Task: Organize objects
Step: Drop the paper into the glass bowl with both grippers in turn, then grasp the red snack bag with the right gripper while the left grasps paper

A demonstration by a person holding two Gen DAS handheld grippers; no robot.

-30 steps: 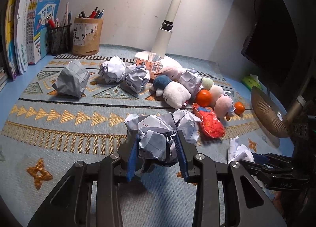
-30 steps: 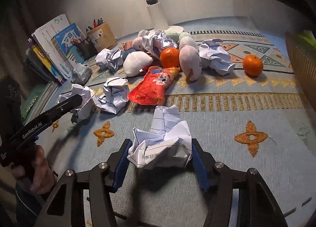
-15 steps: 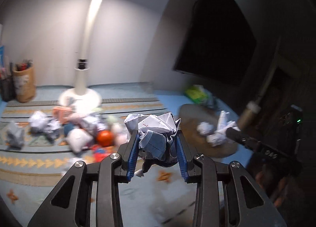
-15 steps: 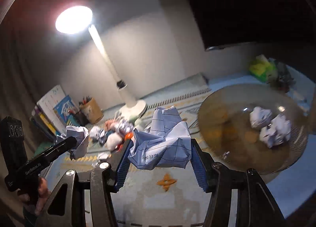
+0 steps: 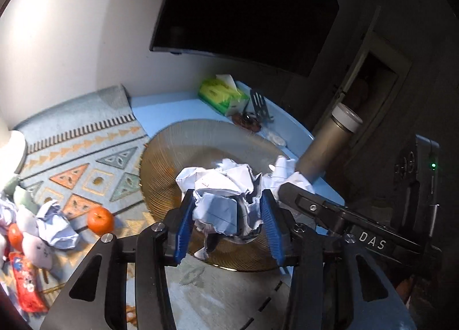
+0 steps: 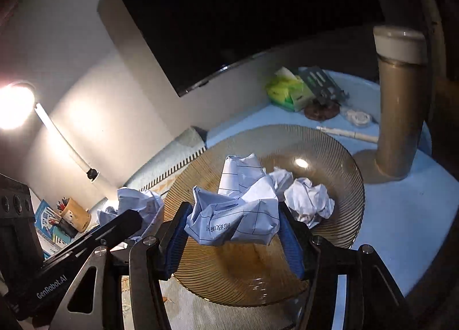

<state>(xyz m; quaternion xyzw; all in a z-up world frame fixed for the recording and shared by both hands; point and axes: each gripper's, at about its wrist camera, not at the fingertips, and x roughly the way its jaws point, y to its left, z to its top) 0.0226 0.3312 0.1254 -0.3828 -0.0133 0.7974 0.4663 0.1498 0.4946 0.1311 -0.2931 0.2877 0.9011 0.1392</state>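
Note:
An amber ribbed glass plate (image 5: 160,163) lies at the right end of the desk. My left gripper (image 5: 227,196) hangs over its near side. Its jaws are opening, and the blue pads still touch a crumpled paper ball (image 5: 218,183). My right gripper (image 6: 234,213) is above the same plate (image 6: 338,157). Its jaws are opening too, with a lined paper wad (image 6: 243,186) still pressed between the pads. Two more paper balls (image 6: 309,198) lie in the plate. In the right wrist view, the left gripper's paper ball (image 6: 137,203) shows at lower left.
A tall bronze thermos (image 6: 398,117) stands right of the plate, and a green tissue pack (image 5: 221,94) lies behind it. On the patterned mat lie a tangerine (image 5: 99,219), another paper ball (image 5: 56,226) and a red snack packet (image 5: 25,284). A dark monitor (image 5: 243,5) hangs above.
Both grippers swung right and upward from the cluttered mat to above the glass plate, carrying their paper. The jaws of both stand slightly wider now.

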